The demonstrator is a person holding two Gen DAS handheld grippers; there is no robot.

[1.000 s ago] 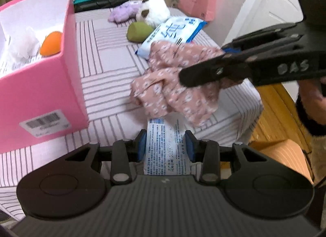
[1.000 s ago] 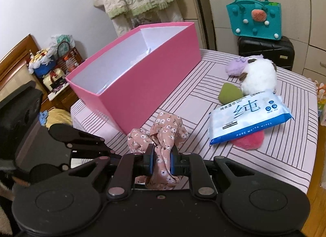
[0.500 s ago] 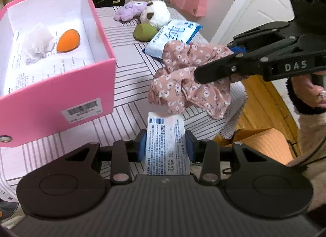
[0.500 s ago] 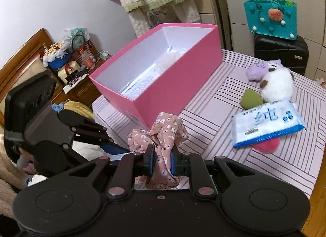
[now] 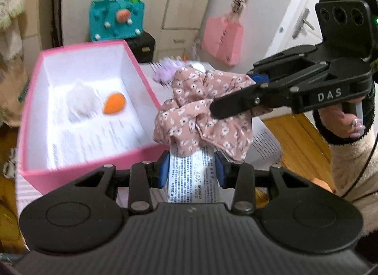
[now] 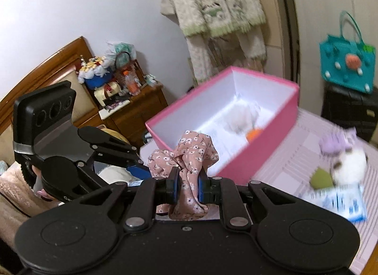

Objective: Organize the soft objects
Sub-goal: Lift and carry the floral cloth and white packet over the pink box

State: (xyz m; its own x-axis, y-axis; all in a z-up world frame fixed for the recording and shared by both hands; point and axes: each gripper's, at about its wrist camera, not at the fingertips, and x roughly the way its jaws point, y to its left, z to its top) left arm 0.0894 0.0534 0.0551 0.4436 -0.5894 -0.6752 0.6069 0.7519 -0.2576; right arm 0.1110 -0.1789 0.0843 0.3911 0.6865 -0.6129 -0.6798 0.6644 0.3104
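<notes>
My right gripper (image 6: 187, 184) is shut on a pink floral cloth (image 6: 191, 154), which hangs bunched in the air near the corner of the pink box (image 6: 264, 147). In the left wrist view the same floral cloth (image 5: 200, 114) droops just above my left gripper (image 5: 192, 169). That gripper is shut on a white printed pack (image 5: 192, 180). The open pink box (image 5: 151, 90) holds an orange sponge (image 5: 114, 106) and a white fluffy item (image 5: 80, 100) on printed paper.
On the striped table (image 6: 295, 156) to the right lie a purple plush (image 6: 335, 142), a white plush (image 6: 352, 162), a green sponge (image 6: 321, 179) and a blue-white wipes pack (image 6: 340, 200). A wooden nightstand (image 6: 139, 109) stands behind the box. A person's sleeve (image 5: 349, 166) is at the right.
Both grippers have risen with their loads. The floral cloth has left the table and come closer to the pink box, whose inside now shows in both views.
</notes>
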